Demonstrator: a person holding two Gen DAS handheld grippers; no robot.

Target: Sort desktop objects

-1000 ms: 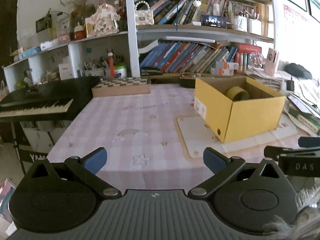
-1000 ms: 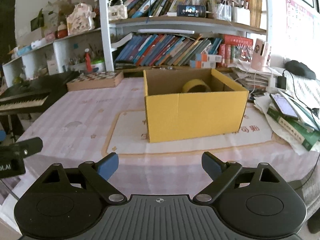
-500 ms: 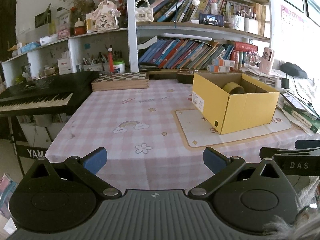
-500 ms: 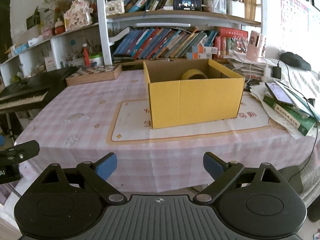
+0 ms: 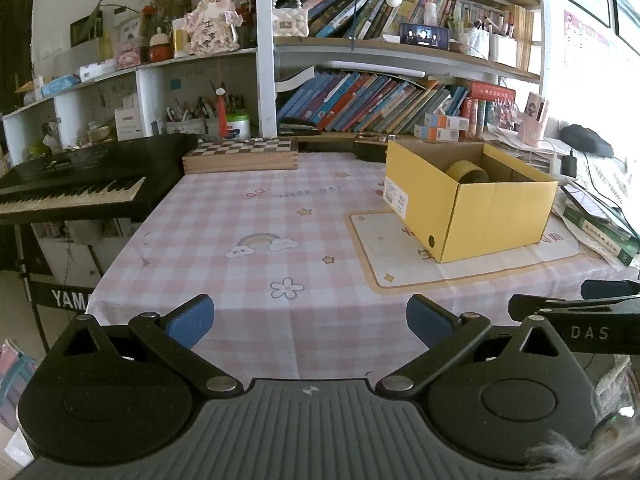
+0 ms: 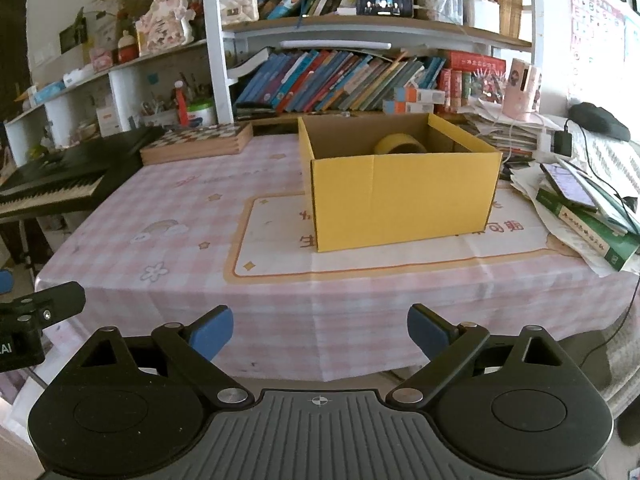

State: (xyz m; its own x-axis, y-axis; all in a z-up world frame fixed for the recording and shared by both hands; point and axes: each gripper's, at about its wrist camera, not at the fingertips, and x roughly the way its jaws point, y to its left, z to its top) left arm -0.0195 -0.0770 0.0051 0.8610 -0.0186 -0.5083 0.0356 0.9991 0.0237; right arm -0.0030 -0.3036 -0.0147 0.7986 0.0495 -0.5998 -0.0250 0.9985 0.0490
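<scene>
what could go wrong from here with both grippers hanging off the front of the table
Reaching in from below the edge, either open gripper could snag the draped tablecloth and drag the yellow box. The box's tall wall hides most of the tape roll, so grabbing it risks clipping the rim.

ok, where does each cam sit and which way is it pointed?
Left wrist: on the left gripper, off the table's near edge, facing the shelves; box to its right; own open fingers and the right gripper's tip show.
Right wrist: on the right gripper, facing the box head-on; own open fingers and the left gripper's tip show.
Shared: box, tape roll inside it, chessboard, keyboard.
</scene>
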